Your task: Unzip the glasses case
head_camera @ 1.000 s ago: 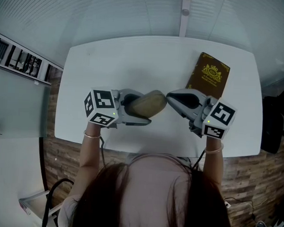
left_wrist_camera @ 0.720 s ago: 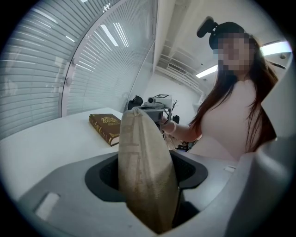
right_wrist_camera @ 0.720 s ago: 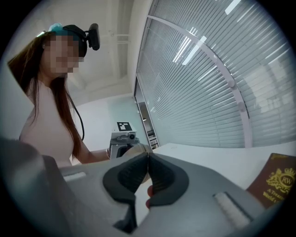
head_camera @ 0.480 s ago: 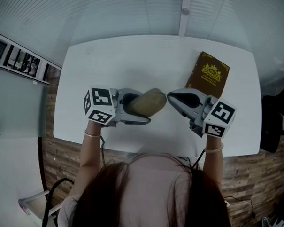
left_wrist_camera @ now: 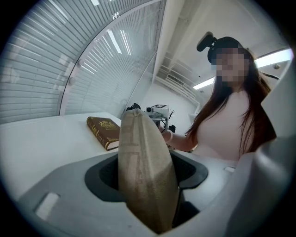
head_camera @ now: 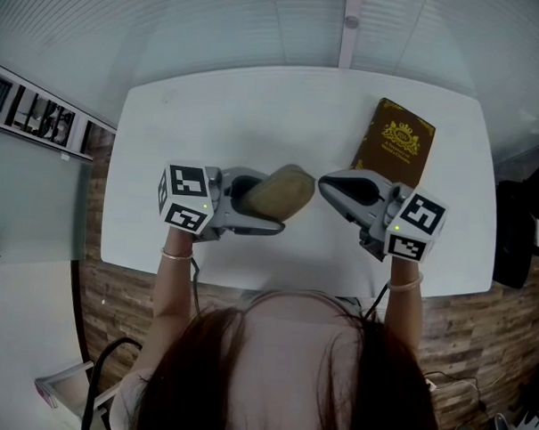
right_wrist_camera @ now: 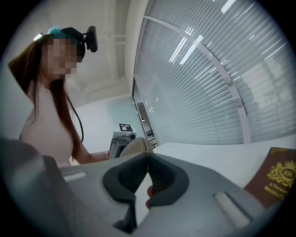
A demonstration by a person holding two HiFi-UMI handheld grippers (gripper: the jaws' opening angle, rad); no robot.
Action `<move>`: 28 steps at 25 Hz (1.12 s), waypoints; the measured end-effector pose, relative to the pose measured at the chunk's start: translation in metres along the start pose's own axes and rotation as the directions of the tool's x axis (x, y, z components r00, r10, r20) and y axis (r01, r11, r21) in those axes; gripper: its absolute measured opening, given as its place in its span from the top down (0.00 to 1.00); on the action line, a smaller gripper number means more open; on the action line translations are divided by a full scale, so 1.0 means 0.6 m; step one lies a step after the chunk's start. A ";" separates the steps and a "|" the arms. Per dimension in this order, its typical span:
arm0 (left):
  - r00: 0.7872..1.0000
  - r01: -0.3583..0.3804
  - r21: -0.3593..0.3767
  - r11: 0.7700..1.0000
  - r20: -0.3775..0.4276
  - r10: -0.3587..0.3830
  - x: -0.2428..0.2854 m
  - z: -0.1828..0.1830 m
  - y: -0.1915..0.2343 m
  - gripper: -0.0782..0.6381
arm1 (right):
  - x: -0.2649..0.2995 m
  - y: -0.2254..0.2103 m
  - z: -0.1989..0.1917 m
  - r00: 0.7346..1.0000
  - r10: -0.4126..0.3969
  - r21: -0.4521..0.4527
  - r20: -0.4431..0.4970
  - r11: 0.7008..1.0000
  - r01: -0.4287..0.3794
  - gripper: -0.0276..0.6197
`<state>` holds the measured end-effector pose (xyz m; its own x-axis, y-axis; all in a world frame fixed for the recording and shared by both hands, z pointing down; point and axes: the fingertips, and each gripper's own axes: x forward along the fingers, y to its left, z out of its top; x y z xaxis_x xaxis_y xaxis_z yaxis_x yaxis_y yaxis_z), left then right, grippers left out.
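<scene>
The left gripper's (left_wrist_camera: pixel 147 180) jaws are spread wide and clamped on the fat middle of the tan glasses case (head_camera: pixel 281 192), which sticks out past them over the white table (head_camera: pixel 256 111) and pretty much blocks the middle of the left gripper view. The right gripper's (right_wrist_camera: pixel 147 157) jaws are squeezed fully together with the tips right at the case's far end, can't tell if anything thin is pinched in there. Only other thing around is a brown book (head_camera: pixel 396 142) with gold print, flat on the table just behind the right gripper, clear of the case.
</scene>
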<state>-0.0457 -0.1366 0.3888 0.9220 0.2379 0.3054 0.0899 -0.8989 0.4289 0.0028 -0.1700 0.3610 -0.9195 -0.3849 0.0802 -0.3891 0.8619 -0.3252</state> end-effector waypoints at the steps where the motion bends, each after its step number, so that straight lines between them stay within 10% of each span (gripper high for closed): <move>1: 1.000 0.001 -0.001 1.000 0.001 -0.001 0.000 0.000 0.000 0.48 | 0.000 0.000 0.000 1.000 0.000 0.001 0.000 1.000 0.000 0.95; 28: 0.996 0.037 -0.057 0.998 0.080 -0.033 -0.003 -0.002 0.000 0.48 | 0.000 -0.001 -0.018 1.000 0.015 0.026 -0.014 1.000 -0.014 0.95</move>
<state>-0.0476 -0.1364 0.3896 0.9457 0.2370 0.2226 0.1024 -0.8670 0.4877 0.0023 -0.1674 0.3714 -0.9257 -0.3677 0.0884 -0.3744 0.8585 -0.3504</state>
